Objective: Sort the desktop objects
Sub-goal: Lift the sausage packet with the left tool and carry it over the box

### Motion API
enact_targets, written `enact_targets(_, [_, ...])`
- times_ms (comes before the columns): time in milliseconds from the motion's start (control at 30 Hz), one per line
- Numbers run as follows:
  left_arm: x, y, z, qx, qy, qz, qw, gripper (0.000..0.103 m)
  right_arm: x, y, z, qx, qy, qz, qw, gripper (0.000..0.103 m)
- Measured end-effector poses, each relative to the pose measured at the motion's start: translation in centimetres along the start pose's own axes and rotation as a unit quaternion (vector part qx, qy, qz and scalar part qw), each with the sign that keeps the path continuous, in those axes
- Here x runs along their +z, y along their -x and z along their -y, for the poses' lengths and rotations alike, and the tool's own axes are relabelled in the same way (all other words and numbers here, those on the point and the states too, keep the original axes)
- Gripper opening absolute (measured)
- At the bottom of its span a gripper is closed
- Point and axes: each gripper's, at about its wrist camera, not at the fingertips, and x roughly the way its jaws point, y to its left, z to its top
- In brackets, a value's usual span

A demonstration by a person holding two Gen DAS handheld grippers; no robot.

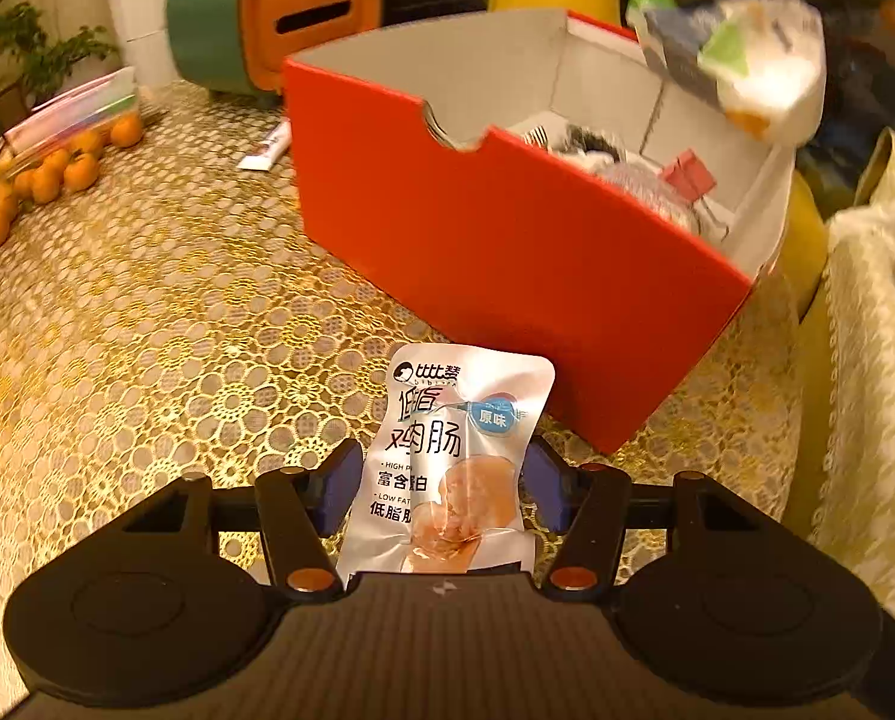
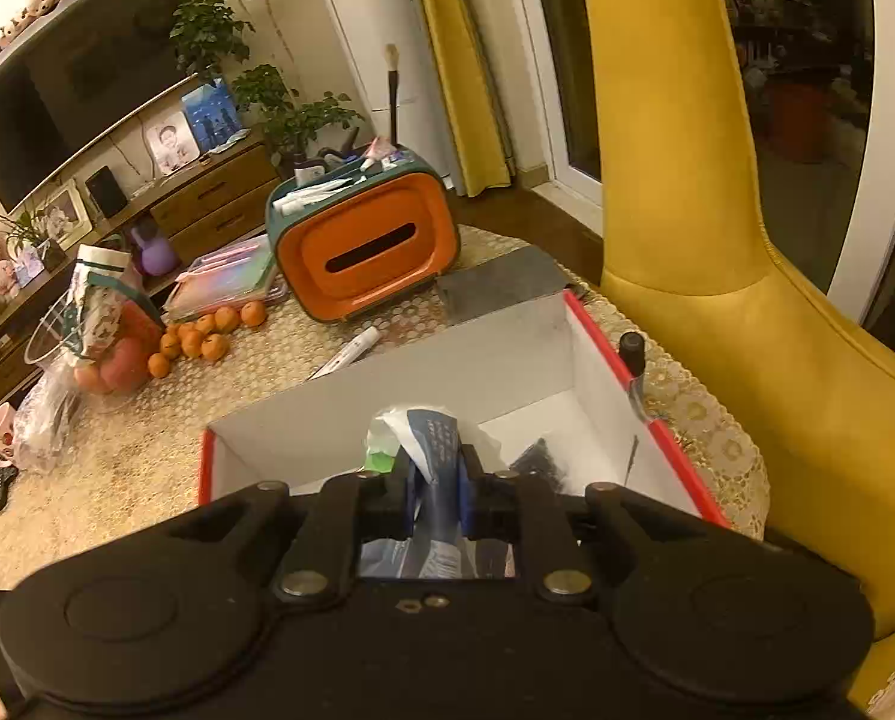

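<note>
A silver snack packet [image 1: 447, 462] with a pink sausage picture stands between my left gripper's [image 1: 444, 456] blue pads [image 1: 333, 492], which touch both of its side edges. It sits just in front of the red cardboard box [image 1: 507, 276] on the gold lace tablecloth. My right gripper [image 2: 437, 468] is shut on a blue, white and green soft pack [image 2: 429, 438], held above the open box [image 2: 675, 450]. From the left wrist view that pack [image 1: 741, 60] is a blur over the box's far right corner. Several small items lie inside the box.
An orange and green organiser [image 2: 363, 252] stands behind the box, with a pile of oranges [image 2: 207, 336] and a white tube [image 2: 351, 351] to its left. A black marker [image 2: 632, 351] lies by the box's right wall. A yellow chair [image 2: 687, 180] borders the table's right edge.
</note>
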Motion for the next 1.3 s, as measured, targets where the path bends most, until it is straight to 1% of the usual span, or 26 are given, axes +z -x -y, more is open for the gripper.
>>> enact_targets(200, [1.7, 4.1, -0.1, -0.009, 0.015, 0.028, 0.9994, 0.058, 0.1, -0.7, 0.9, -0.005, -0.004, -0.003, 1.000, 0.012])
enact_targets(300, [3.4, 6.2, 0.4, -0.009, 0.006, 0.044, 0.9990, 0.058, 0.1, -0.7, 1.1, -0.005, -0.004, -0.002, 1.000, 0.012])
enact_targets(400, [5.5, 7.3, 1.2, -0.012, 0.000, 0.057, 0.9983, 0.058, 0.1, -0.6, 1.3, -0.004, -0.003, 0.000, 1.000, 0.012])
enact_targets(467, [7.1, 7.3, 2.1, -0.016, -0.006, 0.064, 0.9978, 0.058, 0.2, -0.4, 1.4, -0.002, -0.003, 0.001, 1.000, 0.012])
enact_targets(600, [10.1, 6.2, 4.9, -0.024, -0.030, 0.063, 0.9973, 0.058, 0.3, -0.4, 1.5, -0.004, -0.002, 0.004, 1.000, 0.012])
enact_targets(700, [11.7, 4.5, 6.9, -0.025, -0.048, 0.052, 0.9972, 0.058, 0.5, -0.5, 1.8, -0.007, -0.002, 0.002, 1.000, 0.012])
enact_targets(767, [12.4, 3.2, 7.9, -0.026, -0.057, 0.043, 0.9971, 0.058, 0.4, -0.7, 2.0, -0.012, 0.001, 0.002, 1.000, 0.012])
enact_targets(867, [13.1, 1.4, 9.0, -0.015, -0.074, 0.031, 0.9966, 0.058, 0.4, -1.1, 2.5, -0.016, -0.001, 0.001, 1.000, 0.012])
enact_targets(1000, [13.8, -1.1, 9.3, 0.005, -0.078, 0.013, 0.9969, 0.058, 0.1, -1.8, 3.1, -0.019, -0.001, 0.005, 1.000, 0.012])
enact_targets(1200, [14.3, -3.5, 8.7, 0.012, -0.063, -0.019, 0.9977, 0.058, -0.5, -3.1, 3.8, -0.018, -0.007, 0.001, 1.000, 0.012])
enact_targets(1300, [14.3, -4.4, 8.6, 0.014, -0.059, -0.032, 0.9977, 0.058, -1.1, -3.8, 3.6, -0.023, 0.002, -0.004, 1.000, 0.012])
